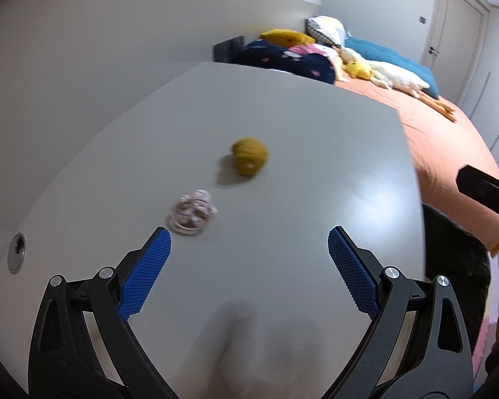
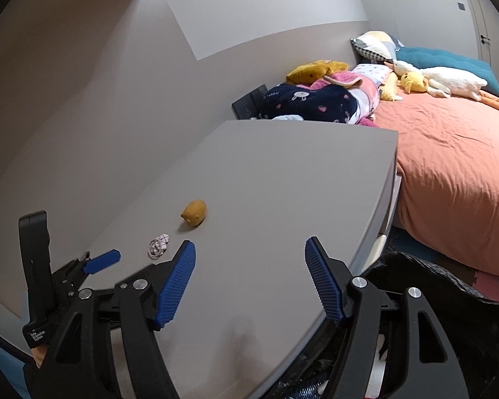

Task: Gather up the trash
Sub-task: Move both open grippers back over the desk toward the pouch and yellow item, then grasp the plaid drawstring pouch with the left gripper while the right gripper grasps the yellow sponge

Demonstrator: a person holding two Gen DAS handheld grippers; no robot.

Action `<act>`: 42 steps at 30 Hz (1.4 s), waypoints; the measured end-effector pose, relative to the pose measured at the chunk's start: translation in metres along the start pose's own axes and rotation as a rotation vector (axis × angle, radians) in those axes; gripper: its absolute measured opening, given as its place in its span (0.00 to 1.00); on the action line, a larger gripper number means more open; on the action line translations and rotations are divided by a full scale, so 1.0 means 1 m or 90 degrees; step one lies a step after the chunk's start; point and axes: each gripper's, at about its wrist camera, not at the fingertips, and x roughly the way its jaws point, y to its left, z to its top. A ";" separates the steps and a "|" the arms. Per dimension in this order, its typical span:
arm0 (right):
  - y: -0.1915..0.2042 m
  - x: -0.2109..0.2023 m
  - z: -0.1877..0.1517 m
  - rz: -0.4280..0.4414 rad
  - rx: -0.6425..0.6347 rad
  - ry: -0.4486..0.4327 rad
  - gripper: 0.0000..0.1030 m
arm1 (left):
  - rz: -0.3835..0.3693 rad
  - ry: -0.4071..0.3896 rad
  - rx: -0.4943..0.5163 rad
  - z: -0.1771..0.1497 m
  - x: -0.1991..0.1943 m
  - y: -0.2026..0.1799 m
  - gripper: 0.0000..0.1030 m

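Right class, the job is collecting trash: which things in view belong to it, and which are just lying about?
Belongs to the job:
- crumpled yellow scrap on the table
- crumpled pale wrapper
- black bag beside the table, probably for the trash

Just lying about:
- soft toys
- pillows
- bedding

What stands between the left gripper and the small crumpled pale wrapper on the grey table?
Nothing visible. The left gripper is open over bare grey table; the crumpled pale wrapper lies just beyond its left fingertip, unobstructed.
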 end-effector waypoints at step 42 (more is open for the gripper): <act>0.087 0.172 0.033 0.012 -0.105 0.147 0.59 | 0.038 0.054 -0.047 0.011 0.056 0.080 0.27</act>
